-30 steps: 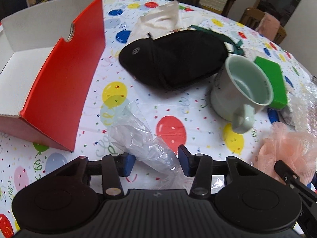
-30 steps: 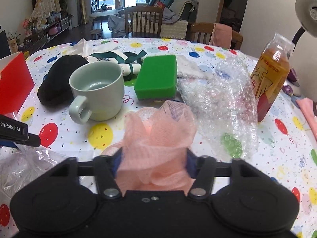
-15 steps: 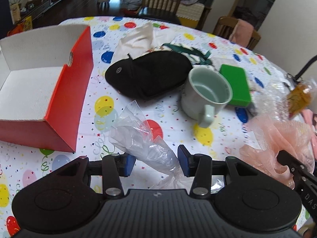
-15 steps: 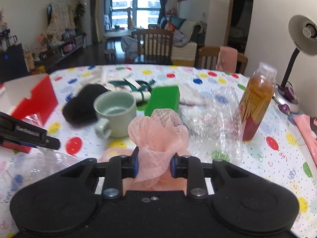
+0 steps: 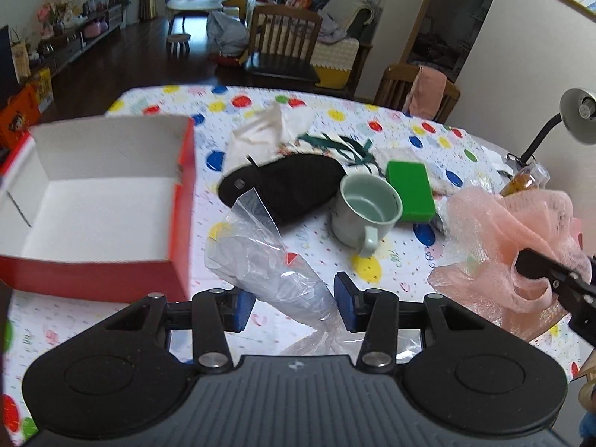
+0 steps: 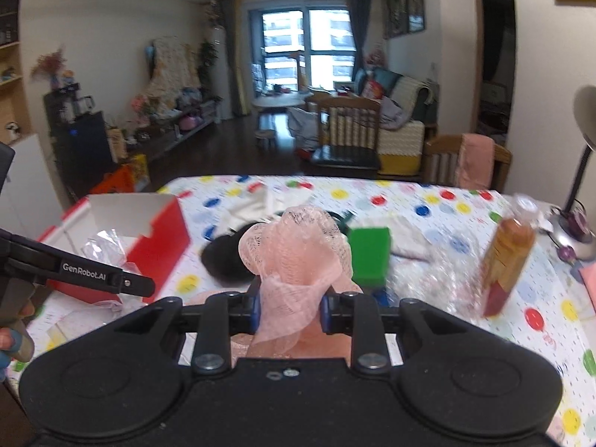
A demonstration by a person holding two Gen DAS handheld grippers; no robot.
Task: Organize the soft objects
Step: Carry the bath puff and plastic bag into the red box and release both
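Observation:
My left gripper [image 5: 292, 307] is shut on a crumpled clear plastic bag [image 5: 260, 260] and holds it above the balloon-print tablecloth. Left of it stands an open red box [image 5: 182, 205] with a white inside and nothing in it. My right gripper [image 6: 288, 309] is shut on a pink mesh bath pouf [image 6: 298, 253], which bulges up between its blue pads and is clear of the table. In the left wrist view the pouf [image 5: 510, 231] hangs at the far right. In the right wrist view the red box [image 6: 164, 234] lies to the left, behind the left gripper's fingers [image 6: 93, 275].
On the table lie a black pouch [image 5: 287, 182], a pale green mug [image 5: 367, 212], a green sponge [image 5: 409, 190], a white cloth [image 5: 260, 130], bubble wrap [image 6: 439, 272] and a bottle of amber drink [image 6: 510, 253]. A desk lamp [image 5: 577, 115] stands far right. Wooden chairs line the far edge.
Both grippers have risen from the table, carrying the bag and the pouf. The right jaws narrowed and squeezed the pouf. The views tilted up toward the room.

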